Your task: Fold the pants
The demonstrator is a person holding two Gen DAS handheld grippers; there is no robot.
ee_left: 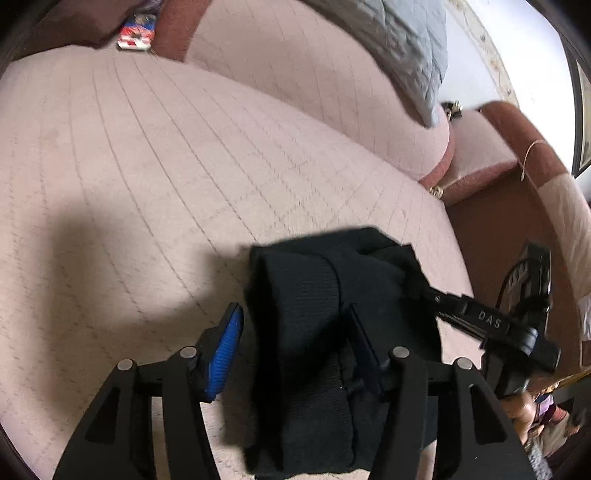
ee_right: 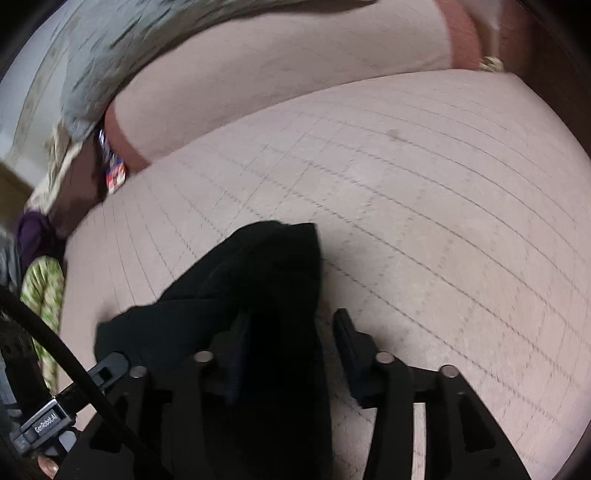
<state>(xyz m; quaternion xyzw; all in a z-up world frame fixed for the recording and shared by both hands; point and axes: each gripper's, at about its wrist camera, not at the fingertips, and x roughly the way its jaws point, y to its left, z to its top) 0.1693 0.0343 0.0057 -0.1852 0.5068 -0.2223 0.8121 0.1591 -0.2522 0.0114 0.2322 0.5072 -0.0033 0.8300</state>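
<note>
The black pants (ee_left: 332, 295) are bunched and held up over the pink quilted sofa seat (ee_left: 147, 166). My left gripper (ee_left: 295, 328) has its jaws wide apart, with the ribbed black cloth draped between them and over the right finger; the blue pad of the left finger (ee_left: 227, 347) is bare. In the right wrist view the pants (ee_right: 251, 280) hang over the left finger of my right gripper (ee_right: 291, 332), whose jaws also stand apart; the right finger (ee_right: 351, 343) is bare. The right gripper also shows in the left wrist view (ee_left: 491, 325).
A grey quilted cushion (ee_left: 406, 48) leans on the sofa back. A red-and-white packet (ee_left: 136, 35) lies at the seat's far corner. The brown armrest (ee_left: 517, 206) is to the right. Green and purple cloth (ee_right: 40, 280) lies off the seat's left edge.
</note>
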